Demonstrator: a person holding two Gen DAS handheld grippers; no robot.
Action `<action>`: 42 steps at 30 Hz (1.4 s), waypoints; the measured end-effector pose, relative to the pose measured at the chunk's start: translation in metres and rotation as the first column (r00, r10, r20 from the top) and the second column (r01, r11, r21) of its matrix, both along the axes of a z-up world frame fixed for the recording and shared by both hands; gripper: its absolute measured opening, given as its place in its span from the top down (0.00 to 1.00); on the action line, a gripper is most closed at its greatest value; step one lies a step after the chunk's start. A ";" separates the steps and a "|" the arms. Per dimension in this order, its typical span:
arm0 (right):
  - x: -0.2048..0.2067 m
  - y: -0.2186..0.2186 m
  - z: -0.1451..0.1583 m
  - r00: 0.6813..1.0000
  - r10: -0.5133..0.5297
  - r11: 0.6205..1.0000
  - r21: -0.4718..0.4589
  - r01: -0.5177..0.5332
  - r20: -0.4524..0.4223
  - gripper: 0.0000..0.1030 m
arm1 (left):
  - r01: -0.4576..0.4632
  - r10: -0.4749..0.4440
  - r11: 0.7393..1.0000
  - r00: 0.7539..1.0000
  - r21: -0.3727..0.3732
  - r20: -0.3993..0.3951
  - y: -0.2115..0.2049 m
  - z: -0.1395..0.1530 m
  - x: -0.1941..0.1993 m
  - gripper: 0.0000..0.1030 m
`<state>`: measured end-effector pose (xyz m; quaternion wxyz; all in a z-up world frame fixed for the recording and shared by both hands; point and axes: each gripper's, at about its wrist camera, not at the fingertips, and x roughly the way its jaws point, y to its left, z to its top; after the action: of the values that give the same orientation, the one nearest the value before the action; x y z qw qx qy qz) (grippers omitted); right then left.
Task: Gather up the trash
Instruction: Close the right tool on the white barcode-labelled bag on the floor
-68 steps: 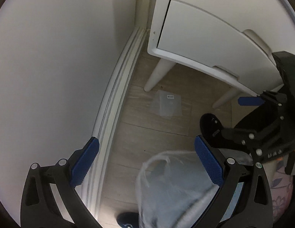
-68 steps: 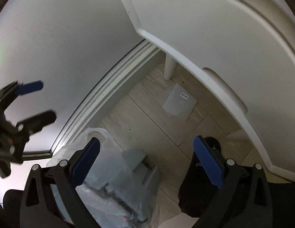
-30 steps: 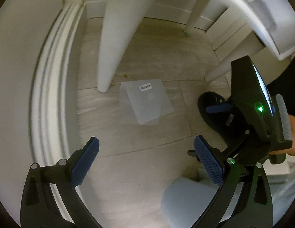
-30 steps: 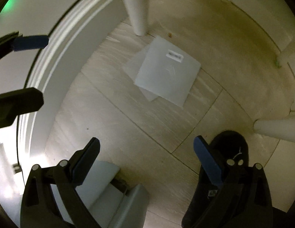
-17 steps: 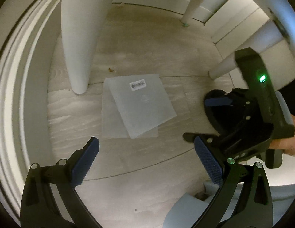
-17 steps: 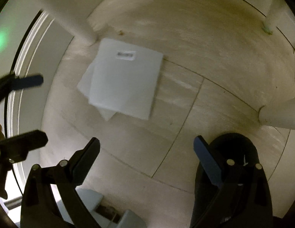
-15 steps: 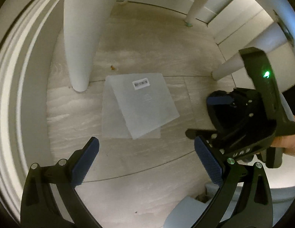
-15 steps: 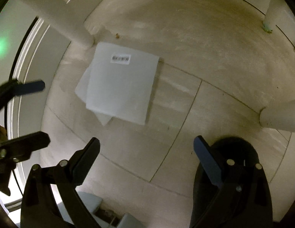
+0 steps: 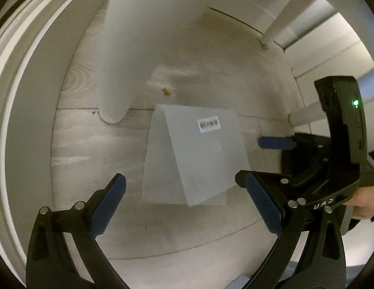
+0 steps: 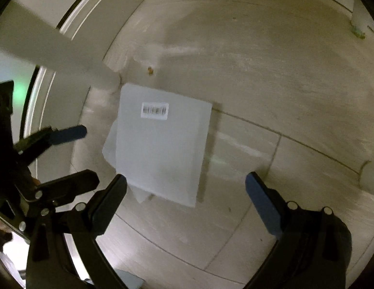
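Both hand-held grippers, left [image 9: 185,203] and right [image 10: 185,202], now hover closer, jaws open and empty, over the flat translucent white plastic bag [image 10: 160,144] on the floor [image 10: 271,72], ready for pickup.

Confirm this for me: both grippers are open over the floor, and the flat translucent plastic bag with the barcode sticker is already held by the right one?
Not held. The right wrist view shows the flat translucent plastic bag lying on the floor, untouched by the open right gripper. The left gripper is open too.

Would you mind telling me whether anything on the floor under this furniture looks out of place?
Yes: a flat translucent plastic bag with a barcode sticker lies on the floor beside a white furniture leg, and a small brownish crumb sits just beyond it. Both grippers are open and hold nothing.
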<state>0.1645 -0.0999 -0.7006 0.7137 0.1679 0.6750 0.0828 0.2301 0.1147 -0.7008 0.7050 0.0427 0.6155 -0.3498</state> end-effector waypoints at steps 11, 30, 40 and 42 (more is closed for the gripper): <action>0.019 -0.009 0.001 0.999 -0.006 0.999 0.040 0.004 0.036 0.25 | 0.026 -0.027 0.999 0.999 -0.027 -0.025 0.008 -0.013 0.011 0.23; 0.024 -0.003 0.000 0.998 0.017 1.000 0.017 -0.018 0.065 0.53 | 0.031 -0.034 0.997 0.999 -0.077 -0.035 -0.002 -0.021 0.013 0.61; 0.022 0.001 -0.002 0.999 0.027 0.999 0.037 -0.029 0.045 0.82 | -0.001 -0.003 0.997 0.999 -0.075 -0.045 -0.005 -0.020 0.006 0.89; 0.021 0.001 0.000 0.999 0.026 0.999 0.044 -0.028 0.040 0.89 | -0.002 -0.002 0.997 0.999 -0.077 -0.047 -0.008 -0.019 0.006 0.92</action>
<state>0.1853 -0.0992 -0.7006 0.7219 0.1729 0.6609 0.1109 0.2357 0.1072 -0.7195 0.6915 0.0071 0.6179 -0.3743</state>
